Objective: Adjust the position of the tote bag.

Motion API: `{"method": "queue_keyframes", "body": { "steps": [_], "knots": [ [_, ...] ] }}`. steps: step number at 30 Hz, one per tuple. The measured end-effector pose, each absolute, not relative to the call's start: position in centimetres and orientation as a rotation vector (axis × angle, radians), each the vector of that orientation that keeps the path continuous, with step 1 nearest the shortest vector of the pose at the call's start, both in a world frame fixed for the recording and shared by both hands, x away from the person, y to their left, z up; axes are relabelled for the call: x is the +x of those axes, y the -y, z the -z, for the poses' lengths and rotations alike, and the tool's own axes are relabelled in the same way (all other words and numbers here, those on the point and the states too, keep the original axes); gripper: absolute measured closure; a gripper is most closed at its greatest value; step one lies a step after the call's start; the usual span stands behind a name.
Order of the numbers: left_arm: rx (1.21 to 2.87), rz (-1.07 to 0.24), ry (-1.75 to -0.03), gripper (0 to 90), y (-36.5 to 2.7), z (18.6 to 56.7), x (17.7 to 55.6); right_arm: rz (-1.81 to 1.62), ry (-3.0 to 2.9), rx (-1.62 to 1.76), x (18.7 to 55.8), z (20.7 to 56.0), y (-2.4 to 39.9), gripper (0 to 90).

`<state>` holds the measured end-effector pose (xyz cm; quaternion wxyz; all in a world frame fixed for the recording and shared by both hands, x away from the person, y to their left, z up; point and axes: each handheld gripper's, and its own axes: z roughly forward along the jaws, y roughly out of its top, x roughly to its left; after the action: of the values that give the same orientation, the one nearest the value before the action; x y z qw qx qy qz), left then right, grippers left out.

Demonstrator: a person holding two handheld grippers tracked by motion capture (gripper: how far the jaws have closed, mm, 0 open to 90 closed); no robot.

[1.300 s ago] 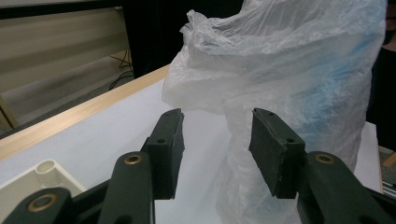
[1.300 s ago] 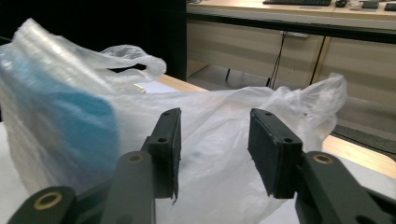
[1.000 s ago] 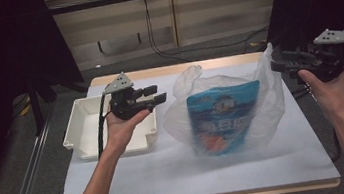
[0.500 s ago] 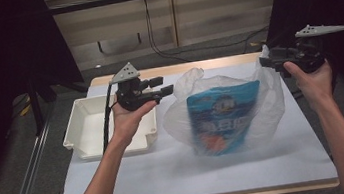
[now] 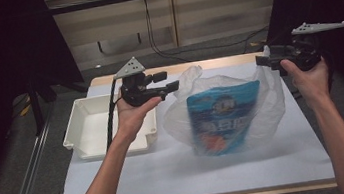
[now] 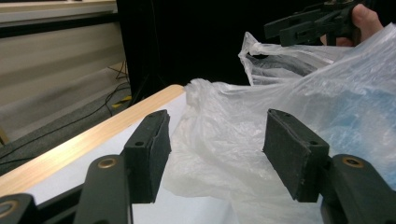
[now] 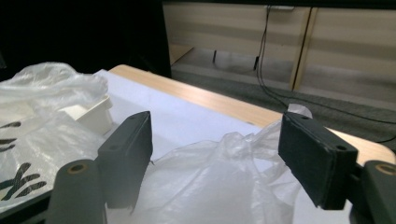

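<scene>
A clear plastic bag (image 5: 271, 99) lies on the white-covered table (image 5: 170, 178) with a blue snack pouch (image 5: 223, 115) inside it. My left gripper (image 5: 173, 84) hovers at the bag's left side. Its jaws have just been opening and are open, and in the left gripper view (image 6: 217, 121) the bag (image 6: 327, 93) lies beyond them, untouched. My right gripper (image 5: 261, 60) is held at the bag's far right corner. Its jaws have also just been opening and are open (image 7: 215, 121). A crumpled bag handle (image 7: 219, 172) lies low between them, and the pads do not press it.
A white tray (image 5: 76, 134) stands on the table's left side, under my left forearm. The table's far wooden edge (image 5: 216, 63) runs behind the bag, with floor and cables beyond it. Bare table surface lies in front of the bag.
My left gripper has risen and moved toward the bag's left side. My right gripper has moved left toward the bag. The bag's right side, drawn up before, now hangs slacker.
</scene>
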<state>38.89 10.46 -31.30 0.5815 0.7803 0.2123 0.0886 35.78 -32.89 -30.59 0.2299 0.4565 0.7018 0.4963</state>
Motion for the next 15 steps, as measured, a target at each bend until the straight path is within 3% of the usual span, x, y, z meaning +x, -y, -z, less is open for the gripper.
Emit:
{"method": "queue_keyframes", "body": {
  "steps": [2,7,8,10,15],
  "knots": [
    [1.822,-0.202,-0.499,38.7,-10.3,31.4,38.9,-1.367,-1.960,1.257,35.9,31.0,32.6,27.0],
    [1.817,-0.201,-0.506,36.7,-10.2,31.4,39.0,-1.403,-2.052,1.242,36.1,32.1,32.5,56.2],
    [1.817,-0.198,-0.508,36.7,-10.2,31.4,39.0,-1.403,-2.052,1.242,36.1,32.1,32.5,56.2],
    [1.821,-0.201,-0.505,36.3,-10.2,31.4,39.0,-1.415,-2.065,1.231,36.0,32.3,32.5,68.9],
    [1.818,-0.192,-0.508,35.6,-10.1,31.5,39.0,-1.446,-2.092,1.196,35.7,32.1,32.3,90.0]
  ]
}}
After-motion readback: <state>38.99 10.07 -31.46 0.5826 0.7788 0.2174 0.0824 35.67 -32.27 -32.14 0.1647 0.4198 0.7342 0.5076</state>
